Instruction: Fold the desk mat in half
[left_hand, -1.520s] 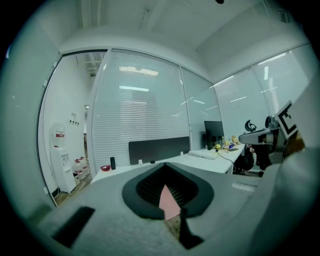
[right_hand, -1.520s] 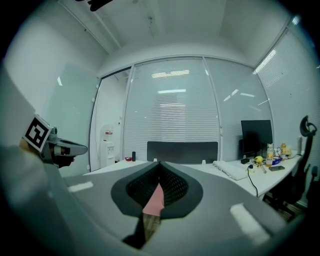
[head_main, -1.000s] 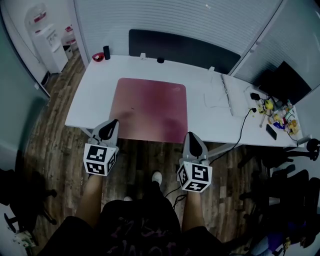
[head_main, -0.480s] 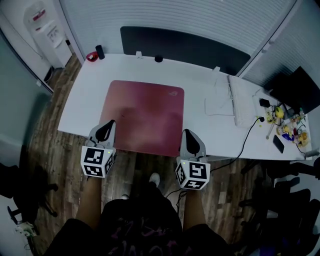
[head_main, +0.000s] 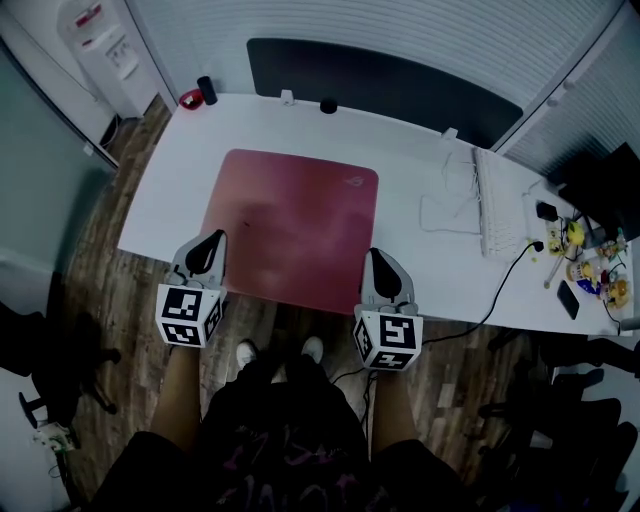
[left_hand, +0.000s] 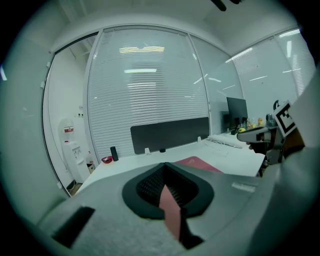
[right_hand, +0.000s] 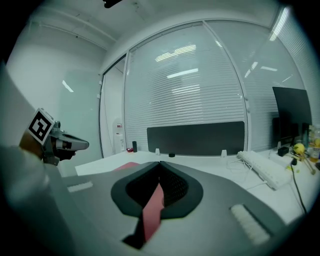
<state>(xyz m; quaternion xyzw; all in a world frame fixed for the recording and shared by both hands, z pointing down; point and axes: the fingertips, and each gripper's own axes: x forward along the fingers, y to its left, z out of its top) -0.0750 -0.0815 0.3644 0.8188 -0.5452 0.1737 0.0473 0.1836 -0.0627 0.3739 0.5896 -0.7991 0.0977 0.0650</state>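
Two grippers, left (head_main: 205, 252) and right (head_main: 386, 277), are each clamping a near corner of the mat (head_main: 300, 215), which is lying flat on the desk (head_main: 430, 165). The fold is probably just starting; next, both are needing to lift that edge evenly and carry it over to the far edge.

Office, white desk (head_main: 420, 165), keyboard (head_main: 497, 215), water dispenser (head_main: 105, 45), glass partitions (left_hand: 150, 90)

- Head view: high above the desk's (head_main: 420, 165) near edge, looking steeply down.
- Gripper views: low at that edge, facing across the desk top all three share.
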